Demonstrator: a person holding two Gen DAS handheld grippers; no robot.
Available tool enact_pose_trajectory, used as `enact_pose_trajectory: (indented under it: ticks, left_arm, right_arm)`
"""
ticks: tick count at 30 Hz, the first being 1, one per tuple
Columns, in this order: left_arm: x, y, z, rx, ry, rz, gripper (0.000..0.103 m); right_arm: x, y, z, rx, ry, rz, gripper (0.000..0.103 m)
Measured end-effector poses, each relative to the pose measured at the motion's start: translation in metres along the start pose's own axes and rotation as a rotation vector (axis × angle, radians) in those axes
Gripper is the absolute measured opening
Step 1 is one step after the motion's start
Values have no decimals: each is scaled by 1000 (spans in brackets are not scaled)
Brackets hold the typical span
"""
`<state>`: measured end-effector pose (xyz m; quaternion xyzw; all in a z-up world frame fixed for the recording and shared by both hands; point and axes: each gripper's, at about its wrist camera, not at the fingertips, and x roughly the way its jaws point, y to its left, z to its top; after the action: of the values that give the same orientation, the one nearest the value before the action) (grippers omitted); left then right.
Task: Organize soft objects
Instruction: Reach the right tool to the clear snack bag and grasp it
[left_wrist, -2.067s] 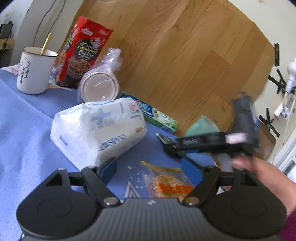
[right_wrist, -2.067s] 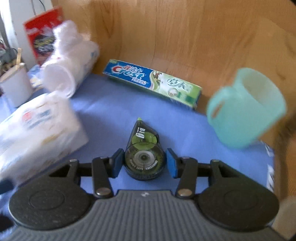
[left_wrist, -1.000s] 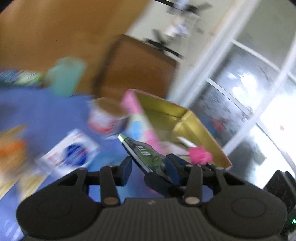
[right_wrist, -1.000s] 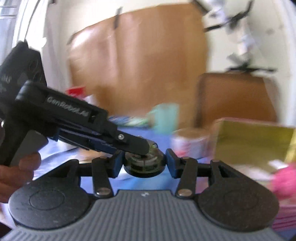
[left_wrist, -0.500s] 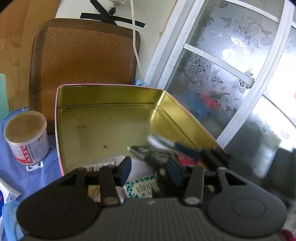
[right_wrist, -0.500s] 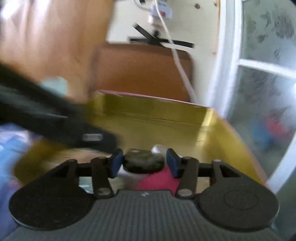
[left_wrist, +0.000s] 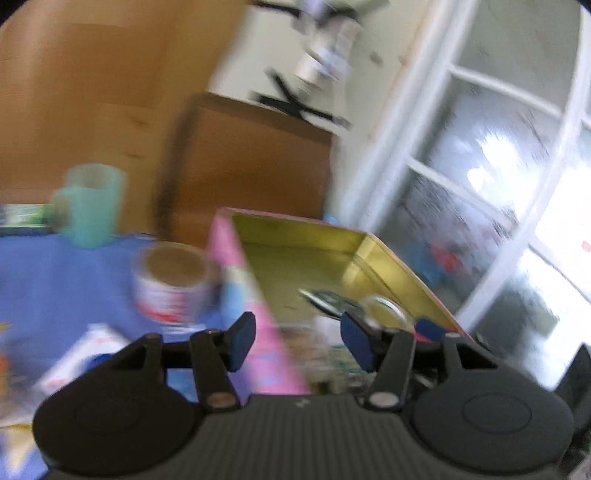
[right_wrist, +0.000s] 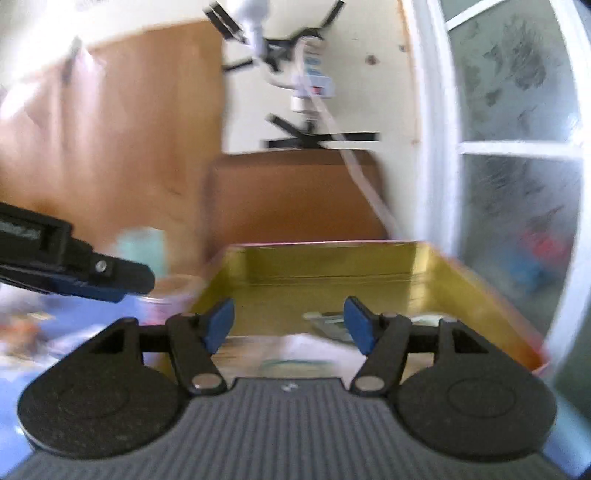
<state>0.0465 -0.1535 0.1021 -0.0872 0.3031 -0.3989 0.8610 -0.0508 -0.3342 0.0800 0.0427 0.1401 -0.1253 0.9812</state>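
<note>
A pink tin box with a gold inside (left_wrist: 306, 236) (right_wrist: 332, 269) stands at the right end of the blue-clothed table. The green correction tape (left_wrist: 328, 299) (right_wrist: 327, 319) lies inside it among papers and small items. My left gripper (left_wrist: 297, 341) is open and empty, hovering over the tin's near left wall. My right gripper (right_wrist: 288, 325) is open and empty above the tin's near edge. The left gripper's arm (right_wrist: 74, 273) shows at the left of the right wrist view. Both views are blurred.
A round can with a brown lid (left_wrist: 171, 284) stands just left of the tin. A teal mug (left_wrist: 88, 205) stands further back by a wooden board. A brown chair back (left_wrist: 243, 170) and a frosted window (left_wrist: 480, 206) lie behind the tin.
Both grippers carried the correction tape to the tin and shut jaws opened; the tape now lies in the tin. The left gripper has swung back leftward.
</note>
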Motion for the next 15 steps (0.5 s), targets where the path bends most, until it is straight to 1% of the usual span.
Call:
enact_pose_trajectory:
  ticks: [2, 4, 5, 9, 11, 13, 15]
  left_arm:
    - [-26, 31, -4, -52, -51, 73, 52]
    - [-52, 64, -12, -99, -93, 170, 53]
    - [-64, 81, -18, -122, -107, 232, 54]
    - [-98, 134, -44, -204, -131, 412, 54]
    - [-107, 153, -55, -256, -126, 446, 54]
    - [-111, 169, -65, -311, -119, 445, 54]
    - [-110, 180, -71, -349, -114, 447, 54]
  right_arm:
    - [-5, 21, -4, 10, 6, 102, 67]
    - [-5, 44, -7, -19, 16, 192, 67]
    - [-3, 58, -9, -49, 26, 241, 67]
    - [13, 105, -15, -134, 100, 373, 68]
    - [27, 122, -18, -155, 150, 415, 68]
    - [43, 138, -17, -171, 211, 459, 68]
    - [53, 153, -15, -190, 253, 496, 68]
